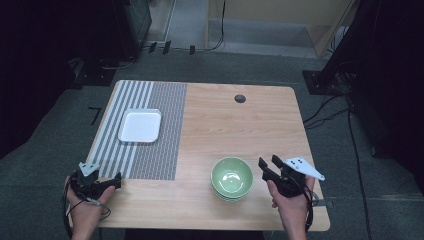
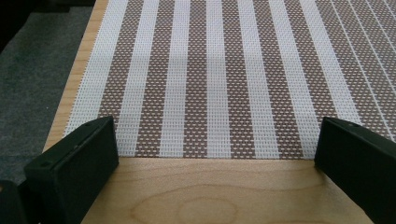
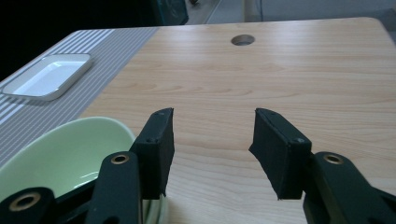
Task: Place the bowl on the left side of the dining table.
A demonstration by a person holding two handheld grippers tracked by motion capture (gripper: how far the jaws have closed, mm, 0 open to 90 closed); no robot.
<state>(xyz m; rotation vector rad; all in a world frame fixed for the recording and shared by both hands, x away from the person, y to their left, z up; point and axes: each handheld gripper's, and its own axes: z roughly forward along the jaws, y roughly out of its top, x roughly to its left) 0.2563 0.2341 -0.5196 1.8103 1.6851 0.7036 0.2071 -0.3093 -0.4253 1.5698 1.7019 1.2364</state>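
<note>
Field note: I had the right hand-held gripper (image 1: 268, 165) just beside the green bowls (image 1: 231, 177), jaws spread and empty, the near jaw close to the rim but not touching. The bowls looked like a nested stack, sitting on the worktop (image 1: 240, 125) well apart from the white tray (image 1: 140, 125) on the striped mat (image 1: 150, 120). My left hand-held gripper (image 1: 112, 181) hung wide open at the mat's near edge, far from the bowls. My judgement: the step was the reach; best to straddle the top rim squarely, one jaw inside, and close slowly so the stack did not slide
</note>
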